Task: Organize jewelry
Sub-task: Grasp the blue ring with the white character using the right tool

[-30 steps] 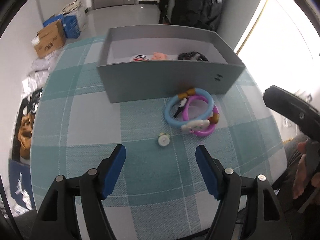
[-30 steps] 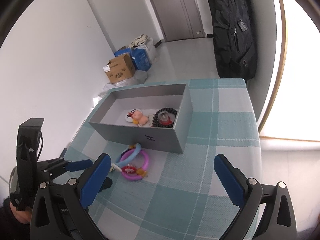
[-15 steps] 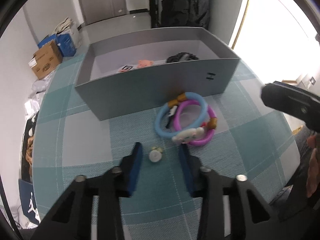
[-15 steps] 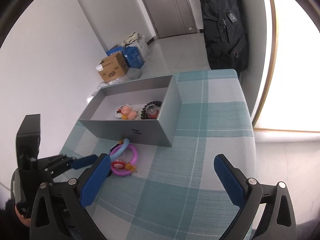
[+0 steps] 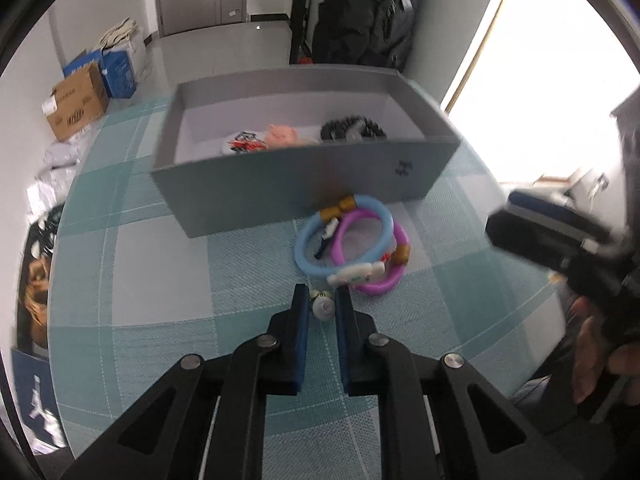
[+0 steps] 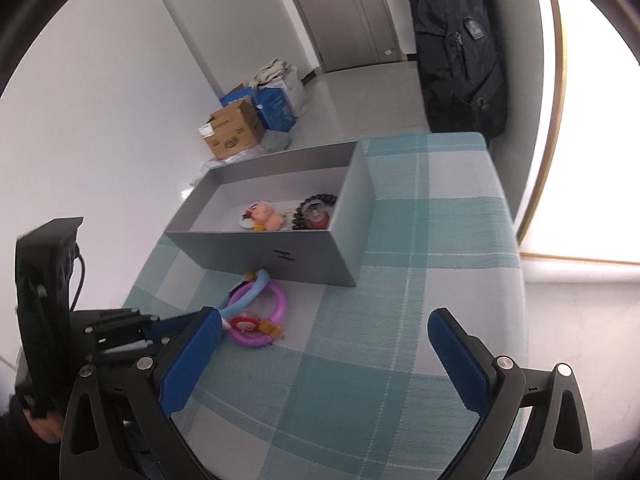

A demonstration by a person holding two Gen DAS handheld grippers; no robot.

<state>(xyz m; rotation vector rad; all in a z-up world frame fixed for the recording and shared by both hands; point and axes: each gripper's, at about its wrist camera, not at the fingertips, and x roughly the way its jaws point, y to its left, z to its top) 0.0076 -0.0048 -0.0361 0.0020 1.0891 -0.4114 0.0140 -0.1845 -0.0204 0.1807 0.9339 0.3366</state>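
No legible txt from my views; print on cardboard box (image 5: 76,106) & grey box (image 5: 402,168) mark too blurred.

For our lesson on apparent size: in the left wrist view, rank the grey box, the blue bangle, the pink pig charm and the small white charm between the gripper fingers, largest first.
1. grey box
2. blue bangle
3. pink pig charm
4. small white charm

The last two look close; the pig sits farther away and partly hidden, so that order is unsure.

Small white charm (image 5: 322,307) lies on the checked cloth — between narrowed jaws.
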